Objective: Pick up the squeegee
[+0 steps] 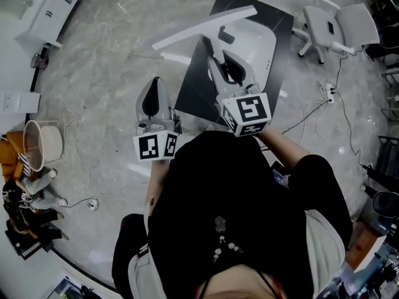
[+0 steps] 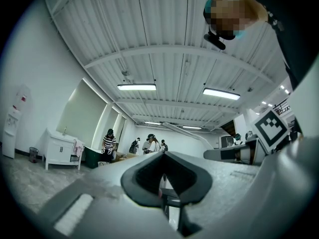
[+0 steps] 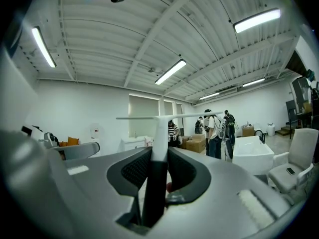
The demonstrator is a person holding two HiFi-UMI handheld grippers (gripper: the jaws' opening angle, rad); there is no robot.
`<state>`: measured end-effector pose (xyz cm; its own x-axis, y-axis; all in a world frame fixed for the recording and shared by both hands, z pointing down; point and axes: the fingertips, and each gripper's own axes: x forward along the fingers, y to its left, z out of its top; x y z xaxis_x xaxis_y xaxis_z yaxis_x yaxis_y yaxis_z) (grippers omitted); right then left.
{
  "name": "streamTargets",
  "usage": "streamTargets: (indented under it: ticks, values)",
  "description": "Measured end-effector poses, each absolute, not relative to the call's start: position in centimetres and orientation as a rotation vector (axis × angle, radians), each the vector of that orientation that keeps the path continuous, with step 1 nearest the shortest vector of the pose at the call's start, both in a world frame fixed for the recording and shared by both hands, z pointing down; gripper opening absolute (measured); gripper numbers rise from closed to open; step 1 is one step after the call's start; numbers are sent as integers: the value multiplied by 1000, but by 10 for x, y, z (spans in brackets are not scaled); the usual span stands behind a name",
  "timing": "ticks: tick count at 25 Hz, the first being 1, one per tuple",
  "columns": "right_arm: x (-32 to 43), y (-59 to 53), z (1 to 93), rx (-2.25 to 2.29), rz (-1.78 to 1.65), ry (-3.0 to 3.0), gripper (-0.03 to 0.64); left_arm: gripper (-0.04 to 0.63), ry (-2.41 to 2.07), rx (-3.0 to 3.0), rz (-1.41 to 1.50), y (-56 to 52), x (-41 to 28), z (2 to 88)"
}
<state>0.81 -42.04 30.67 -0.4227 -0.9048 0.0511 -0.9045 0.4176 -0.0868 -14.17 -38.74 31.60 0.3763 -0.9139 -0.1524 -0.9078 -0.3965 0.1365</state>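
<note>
While my right tongs (image 1: 215,58) pinch the squeegee (image 1: 206,27) by its handle, its blade lies crosswise past their tips, held up over the tub (image 1: 265,42). My left tongs (image 1: 156,85), pressed together and empty, hang left of the tub.

Squeegee (image 1: 206,26) in right gripper (image 1: 216,45), left gripper (image 1: 155,87) beside

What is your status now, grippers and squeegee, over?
Right gripper shut on squeegee handle, squeegee held up in the air. Left gripper shut, empty. Nothing seen in the way.
</note>
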Motion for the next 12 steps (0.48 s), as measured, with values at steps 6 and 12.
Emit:
streamTargets:
  ticks: [6, 12]
  values:
    - [7, -412, 305, -1671, -155, 2654, 94, 0, -1707, 2602, -325, -382, -135, 310]
    - [0, -403, 303, -1641, -138, 2667, 94, 0, -1722, 2603, -330, -375, -137, 308]
